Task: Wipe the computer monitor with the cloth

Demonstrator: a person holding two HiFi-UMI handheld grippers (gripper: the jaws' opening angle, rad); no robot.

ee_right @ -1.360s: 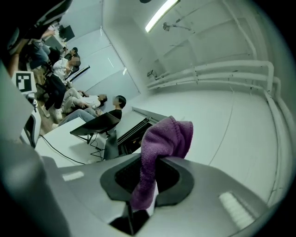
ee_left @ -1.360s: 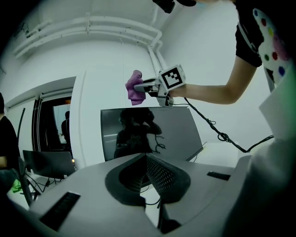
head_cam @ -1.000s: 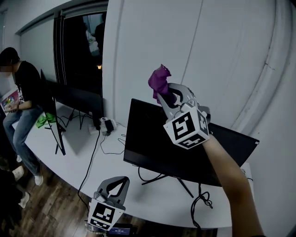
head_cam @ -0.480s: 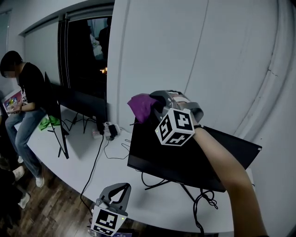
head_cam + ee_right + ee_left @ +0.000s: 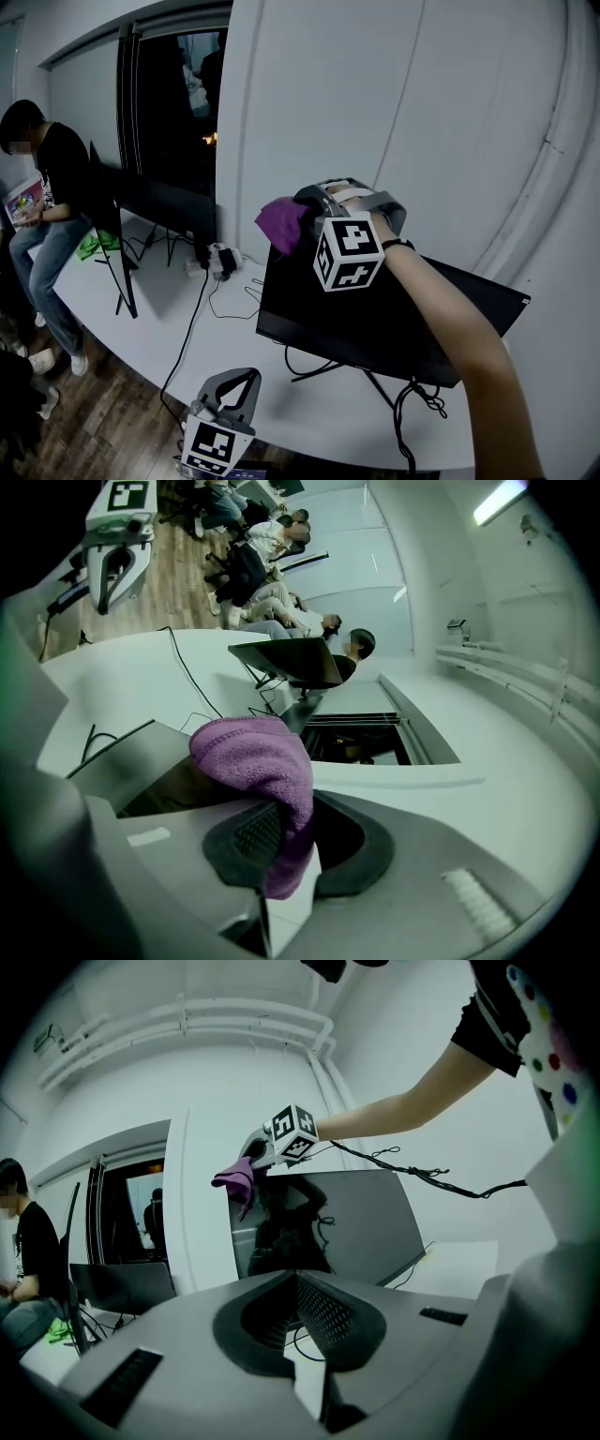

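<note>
At frame centre the right gripper (image 5: 307, 217) holds a purple cloth (image 5: 280, 223) at the black monitor's (image 5: 375, 323) upper left corner; the left gripper (image 5: 249, 375) hangs at lower left.

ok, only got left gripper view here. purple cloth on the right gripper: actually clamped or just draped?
Observer: Clamped. Right gripper view shows the right gripper shut on the purple terry cloth, most of it bunched out in front.
Operator: and where's the left gripper sitting?
Observer: Head view: left gripper is low, at the near edge of the white table, in front of the black flat monitor, not touching it.
</note>
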